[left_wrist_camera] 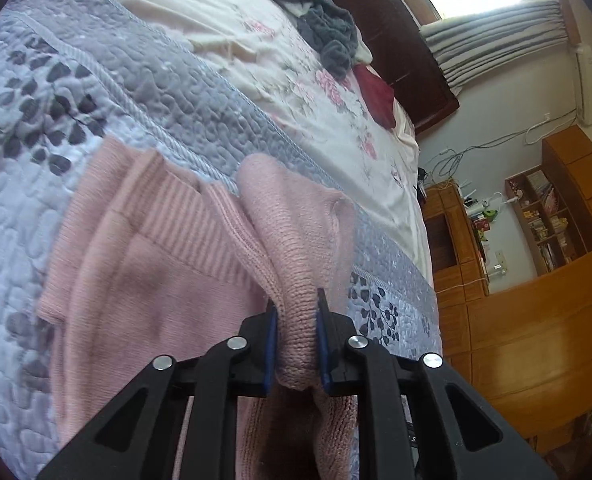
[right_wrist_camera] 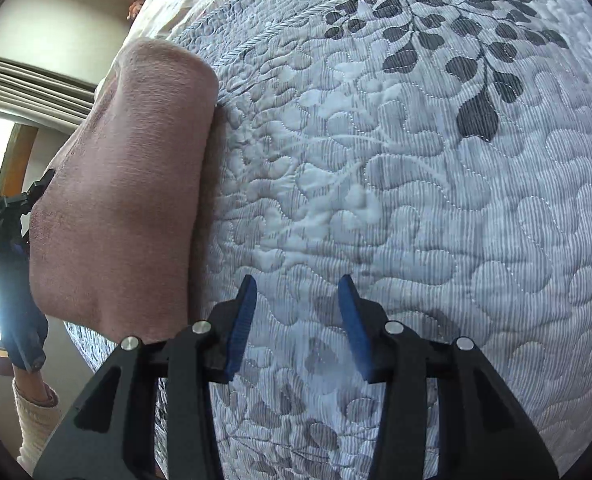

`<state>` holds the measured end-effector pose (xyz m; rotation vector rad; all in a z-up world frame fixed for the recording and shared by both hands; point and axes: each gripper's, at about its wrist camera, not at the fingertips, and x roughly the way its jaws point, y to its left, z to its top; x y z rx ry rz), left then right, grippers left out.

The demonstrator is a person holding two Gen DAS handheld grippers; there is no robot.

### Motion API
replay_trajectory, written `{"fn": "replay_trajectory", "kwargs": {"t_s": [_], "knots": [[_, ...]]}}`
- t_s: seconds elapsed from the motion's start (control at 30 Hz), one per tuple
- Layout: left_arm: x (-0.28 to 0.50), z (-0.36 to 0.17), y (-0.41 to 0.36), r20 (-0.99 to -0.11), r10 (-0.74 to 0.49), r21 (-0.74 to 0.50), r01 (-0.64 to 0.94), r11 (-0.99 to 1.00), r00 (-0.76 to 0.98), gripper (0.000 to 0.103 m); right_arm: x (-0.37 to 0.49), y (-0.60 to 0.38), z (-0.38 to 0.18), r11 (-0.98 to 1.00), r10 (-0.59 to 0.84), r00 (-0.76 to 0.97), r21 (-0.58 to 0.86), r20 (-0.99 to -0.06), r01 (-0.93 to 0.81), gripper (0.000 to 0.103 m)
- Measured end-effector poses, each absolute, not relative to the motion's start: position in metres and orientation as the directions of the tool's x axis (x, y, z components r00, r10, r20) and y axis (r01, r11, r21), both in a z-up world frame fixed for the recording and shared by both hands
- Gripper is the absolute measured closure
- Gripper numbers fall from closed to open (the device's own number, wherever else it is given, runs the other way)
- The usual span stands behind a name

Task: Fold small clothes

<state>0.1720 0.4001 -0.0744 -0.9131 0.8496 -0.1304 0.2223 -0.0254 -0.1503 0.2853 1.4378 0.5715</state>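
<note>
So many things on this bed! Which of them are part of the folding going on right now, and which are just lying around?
Part of the job:
- pink knitted sweater, partly folded on the quilt
- left gripper, shut on a bunch of the knit
- right gripper, open, holding nothing

Just lying about:
- grey quilted bedspread underneath
- crumpled dark grey garment
- dark red cloth
- wooden bookshelf

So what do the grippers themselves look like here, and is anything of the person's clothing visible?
Both are the same build: the left gripper and right gripper have matte black plastic linkage arms with triangular cut-outs, round silver pivot pins, and flat blue ribbed pads on the fingers. No cables show. At the right view's lower left edge, a cream knitted sleeve cuff is visible.
</note>
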Motion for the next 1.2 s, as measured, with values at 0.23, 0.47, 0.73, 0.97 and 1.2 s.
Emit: {"fn": "replay_trajectory", "kwargs": {"t_s": [0.23,0.47,0.73,0.97,1.2], "knots": [[0.149,-0.090,0.470,-0.642,-0.356,-0.700,-0.331,0.632,0.679,0.087,0.215,0.009,-0.142,0.831,0.515,0.019,0.493,-0.857,-0.259,0.060],[0.147,-0.133,0.479,-0.654,-0.400,-0.710,-0.340,0.616,0.642,0.087,0.215,0.028,-0.139,0.816,0.514,0.003,0.487,-0.858,-0.311,0.059],[0.129,-0.128,0.477,-0.649,-0.396,-0.714,-0.340,0.612,0.650,0.084,0.202,0.057,-0.127,0.768,0.578,-0.019,0.552,-0.816,-0.326,0.046],[0.078,-0.107,0.440,-0.696,-0.392,-0.630,-0.248,0.736,0.601,0.066,0.187,0.096,-0.126,0.704,0.636,-0.089,0.624,-0.766,-0.340,0.030],[0.074,-0.130,0.418,-0.748,-0.399,-0.590,-0.254,0.767,0.531,0.095,0.185,0.117,-0.158,0.691,0.653,-0.197,0.681,-0.732,-0.240,0.064]]}}
